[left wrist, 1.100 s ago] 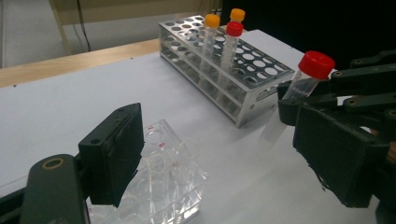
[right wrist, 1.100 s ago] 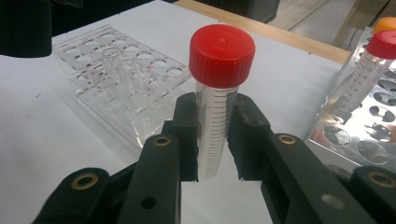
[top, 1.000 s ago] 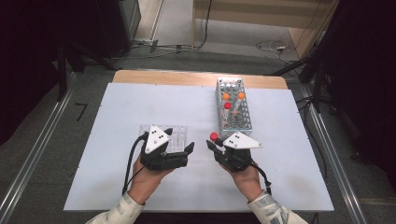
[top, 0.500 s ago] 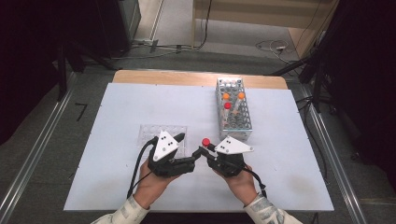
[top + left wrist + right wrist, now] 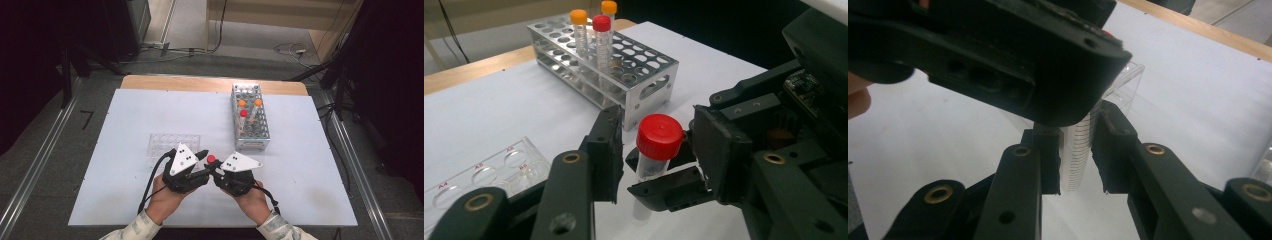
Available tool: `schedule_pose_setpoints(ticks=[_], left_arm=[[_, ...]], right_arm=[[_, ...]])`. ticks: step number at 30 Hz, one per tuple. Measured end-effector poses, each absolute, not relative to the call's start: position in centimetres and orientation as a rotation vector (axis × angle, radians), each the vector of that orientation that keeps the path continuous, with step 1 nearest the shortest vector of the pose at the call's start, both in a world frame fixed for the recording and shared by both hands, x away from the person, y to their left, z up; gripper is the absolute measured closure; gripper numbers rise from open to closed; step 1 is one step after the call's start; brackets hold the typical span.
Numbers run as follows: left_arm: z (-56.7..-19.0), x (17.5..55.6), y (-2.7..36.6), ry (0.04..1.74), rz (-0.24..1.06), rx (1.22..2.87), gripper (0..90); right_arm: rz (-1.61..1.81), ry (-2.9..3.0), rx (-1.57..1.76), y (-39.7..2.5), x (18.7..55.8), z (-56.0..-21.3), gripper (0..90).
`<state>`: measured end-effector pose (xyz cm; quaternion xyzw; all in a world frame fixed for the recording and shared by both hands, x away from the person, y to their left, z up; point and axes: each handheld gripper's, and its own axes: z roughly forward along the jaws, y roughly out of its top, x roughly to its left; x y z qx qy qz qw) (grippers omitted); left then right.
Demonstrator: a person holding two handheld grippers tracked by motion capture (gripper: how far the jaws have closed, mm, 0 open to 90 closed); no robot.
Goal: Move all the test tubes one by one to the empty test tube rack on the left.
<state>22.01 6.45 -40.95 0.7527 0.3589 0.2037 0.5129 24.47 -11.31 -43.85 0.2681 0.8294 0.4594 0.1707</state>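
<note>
right gripper [image 5: 216, 170]: jaws are clamping the clear graduated body of the red-capped tube [image 5: 657, 144], holding it upright just above the desk [image 5: 300, 175], near centre; in the right gripper view the jaws are pressing both sides of the tube [image 5: 1080, 150].
left gripper [image 5: 654, 150]: jaws are standing spread either side of the red cap, not touching it, as far as the left gripper view shows; open, closing not begun.
task thing: the tube is sitting between the two grippers, near edge of the desk, out of the rack.
step in hand: likely the left gripper is lining up on the cap, to unscrew it or take the tube over; cannot tell which.
well plate [image 5: 174, 146]: clear, lying flat just beyond the left gripper, wells looking empty.
rack [image 5: 250, 117]: metal, far right; two orange-capped tubes and one red-capped tube are standing in it.
progress: one tube is already out of the rack and in hand; cap still on, nothing in the well plate yet. Most of the work looks left.
</note>
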Motion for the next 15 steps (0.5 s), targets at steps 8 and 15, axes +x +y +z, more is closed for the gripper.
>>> schedule_pose_setpoints(ticks=[8,15], left_arm=[[-41.05,22.02,6.46,0.855,0.496,1.825,67.6],[-41.06,21.96,6.45,0.851,0.504,1.834,69.5]], right_arm=[[1.315,2.363,0.745,-10.99,24.07,-43.74,71.4],[1.318,2.367,0.747,-10.98,24.11,-43.79,71.3]])
